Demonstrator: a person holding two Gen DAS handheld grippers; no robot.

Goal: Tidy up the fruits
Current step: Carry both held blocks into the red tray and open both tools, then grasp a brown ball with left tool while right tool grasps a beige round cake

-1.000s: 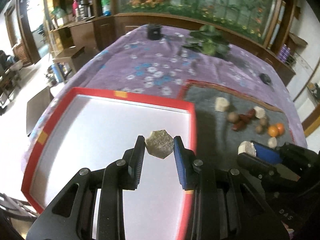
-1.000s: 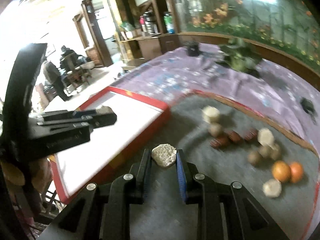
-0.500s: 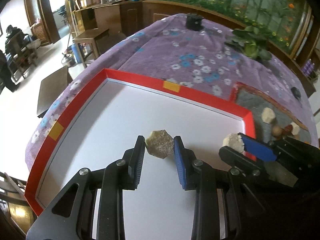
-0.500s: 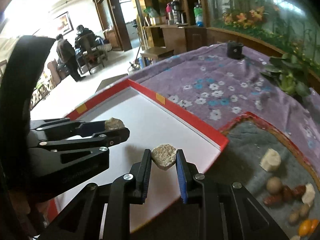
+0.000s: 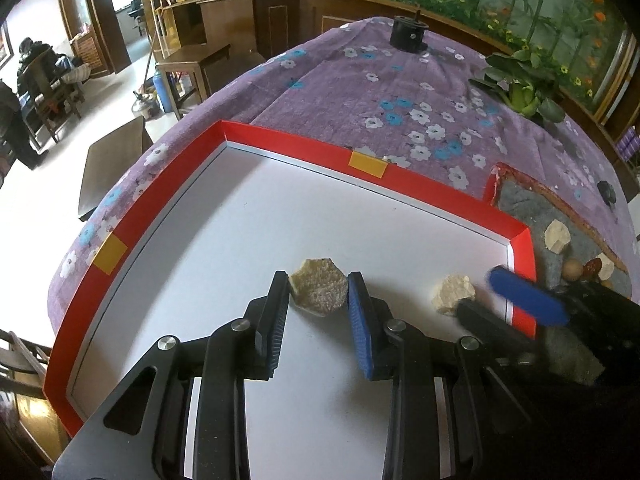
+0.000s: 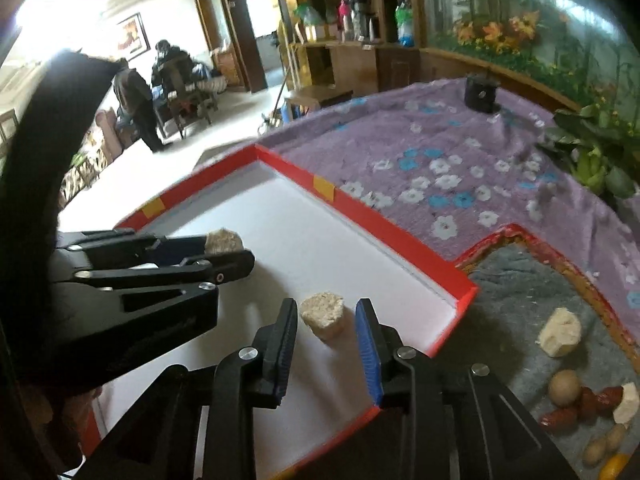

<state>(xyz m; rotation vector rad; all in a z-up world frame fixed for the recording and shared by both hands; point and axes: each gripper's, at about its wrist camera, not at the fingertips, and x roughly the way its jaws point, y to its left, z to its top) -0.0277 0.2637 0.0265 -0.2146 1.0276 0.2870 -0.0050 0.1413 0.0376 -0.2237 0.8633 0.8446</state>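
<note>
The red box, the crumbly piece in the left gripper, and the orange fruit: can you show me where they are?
red box [image 5: 424, 186]: left wrist view, on its far red rim.
crumbly piece [image 5: 319, 287]: left wrist view, middle of its face, between the left gripper's pads.
orange fruit [image 6: 614, 467]: right wrist view, its visible part at the bottom edge.

My left claw [image 5: 319, 294] stays pinched tight, tilted steeply downward. My right claw [image 6: 327, 322] (just beside it) is spreading its jaws apart.

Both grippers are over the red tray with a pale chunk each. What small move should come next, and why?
Probably lift the right gripper clear: its jaws are opening and its pale chunk sits free on the red tray. Then the left gripper, clamped on its own hexagonal chunk, can let go.
</note>
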